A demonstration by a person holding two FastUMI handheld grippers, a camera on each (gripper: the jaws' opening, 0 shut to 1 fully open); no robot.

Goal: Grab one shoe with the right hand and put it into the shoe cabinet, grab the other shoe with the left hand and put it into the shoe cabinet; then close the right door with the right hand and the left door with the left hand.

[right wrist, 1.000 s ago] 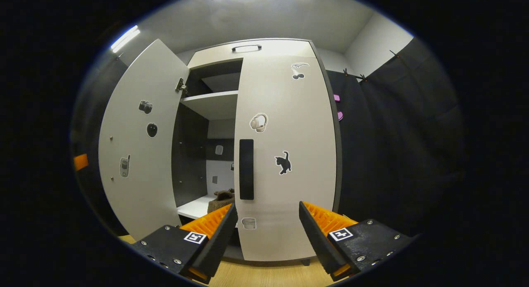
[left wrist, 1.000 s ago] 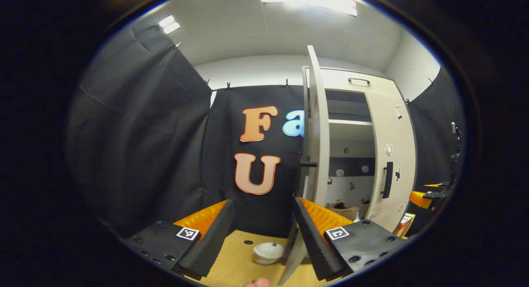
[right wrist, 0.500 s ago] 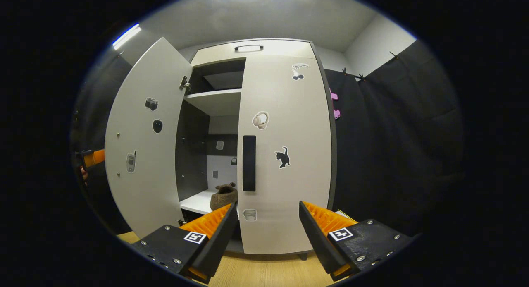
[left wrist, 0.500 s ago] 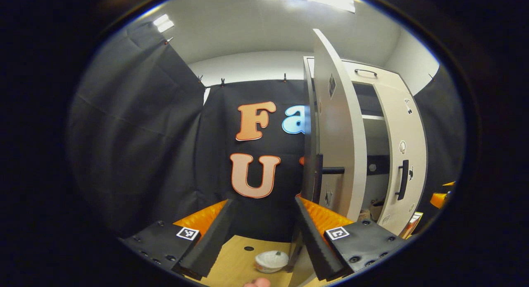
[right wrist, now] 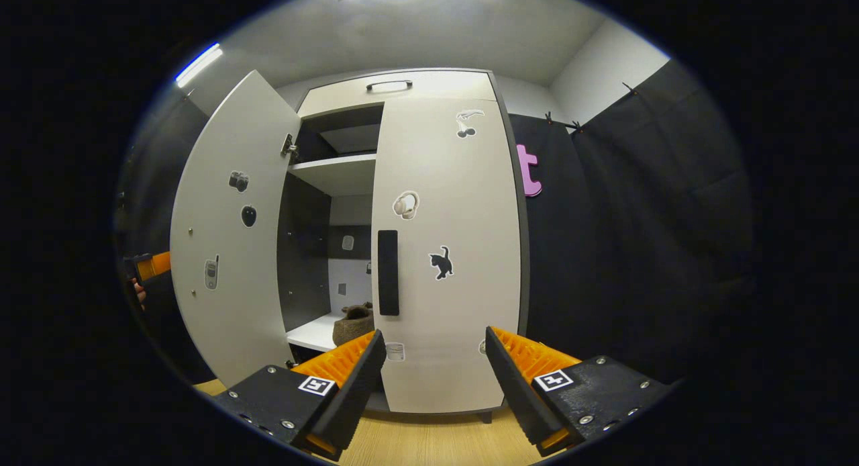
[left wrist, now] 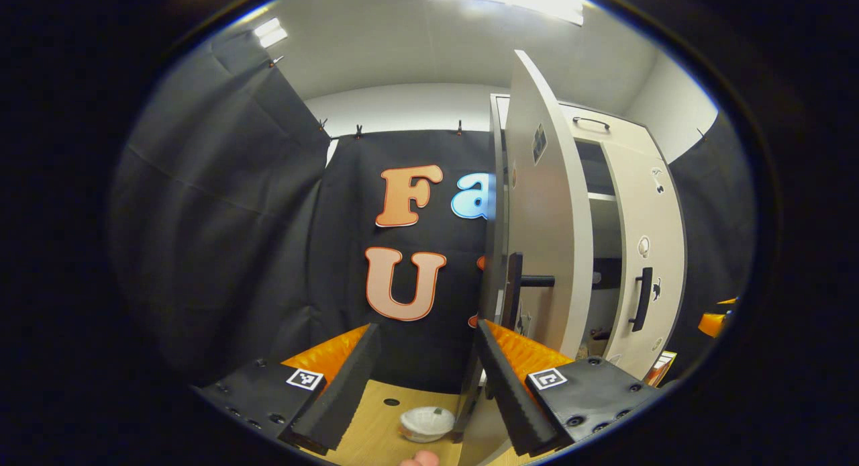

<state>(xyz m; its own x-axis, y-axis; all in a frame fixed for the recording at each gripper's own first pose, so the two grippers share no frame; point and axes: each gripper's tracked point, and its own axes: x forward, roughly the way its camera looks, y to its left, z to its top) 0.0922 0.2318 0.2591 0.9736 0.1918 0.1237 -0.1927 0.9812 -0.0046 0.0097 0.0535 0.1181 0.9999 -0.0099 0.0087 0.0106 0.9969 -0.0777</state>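
Both grippers are hanging with their fingers spread and nothing between them. In the left gripper view the left gripper (left wrist: pixel 423 379) is sitting just to the left of the left door (left wrist: pixel 547 238), whose outer edge is facing the camera, so its face is strongly foreshortened; whether the gripper's right finger (left wrist: pixel 510 385) is touching the door's lower edge is hard to tell. A black handle (left wrist: pixel 520 288) is projecting from that door. Beyond it the shoe cabinet (left wrist: pixel 604 127) is showing a narrow slice of its interior, and something dark low inside is too small to identify there. A white bowl (left wrist: pixel 427 423) is lying on the wooden floor (left wrist: pixel 376 419) between the fingers, partly cut off below, and a fingertip (left wrist: pixel 419 459) is peeking in at the bottom edge.

In the right gripper view the right gripper (right wrist: pixel 433 385) is hovering near the right door (right wrist: pixel 446 251), which is lying closed against the cabinet front, its black handle (right wrist: pixel 388 272) facing the camera. To the left, the other door is standing open, and through the gap one brown shoe (right wrist: pixel 352 323) is resting on the lower shelf (right wrist: pixel 312 335), partly hidden behind the closed door. A second shoe cannot be made out. At the far left edge an orange part of the other gripper is poking out from behind the open door.
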